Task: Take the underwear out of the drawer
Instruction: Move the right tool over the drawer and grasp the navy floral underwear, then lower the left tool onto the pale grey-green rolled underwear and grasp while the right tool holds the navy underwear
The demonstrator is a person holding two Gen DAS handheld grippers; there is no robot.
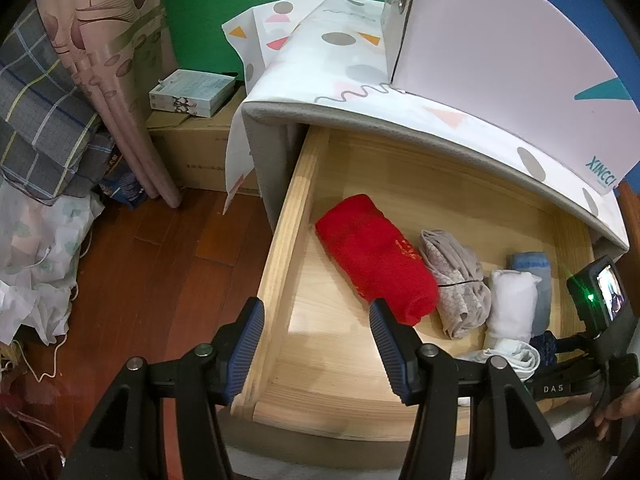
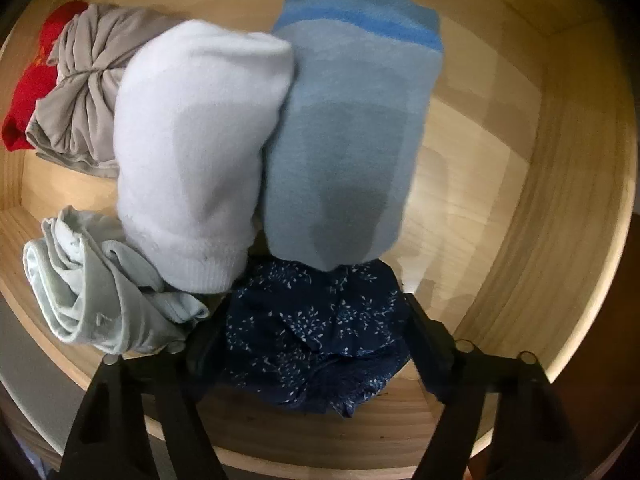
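- The wooden drawer (image 1: 288, 216) stands pulled out from a cabinet under a patterned cloth; a row of rolled garments lies along its floor.
- The task's thing, a navy underwear bundle with small white sprigs (image 2: 316, 332), lies crumpled at the front edge of the drawer, directly between the fingers of the right tongs (image 2: 316, 340), which point steeply down at it.
- The right tongs have both black fingers flanking the bundle, 1 on each side, and the cloth bulges between them; they look pressed onto it, pinching the navy underwear.
- The bundle has no clear long axis; it is a rounded wad, slightly wider across the tongs than deep.
- The right hand is far the nearer; the left tongs (image 1: 316, 344) hang spread and empty above the drawer's left front corner, well apart from the bundle, with the left finger outside the drawer's side wall.
- My judgement: the coming move is a straight lift up out of the drawer, clearing the rolls just behind.
- Count in the drawer, 6 pieces: 1 red rolled towel (image 1: 376, 256); 1 grey patterned roll (image 1: 456, 280); 1 white sock roll (image 2: 192, 152); 1 light blue roll (image 2: 348, 132); 1 pale mint crumpled garment (image 2: 100, 296); 1 navy underwear bundle.
- 2 tongs in all.
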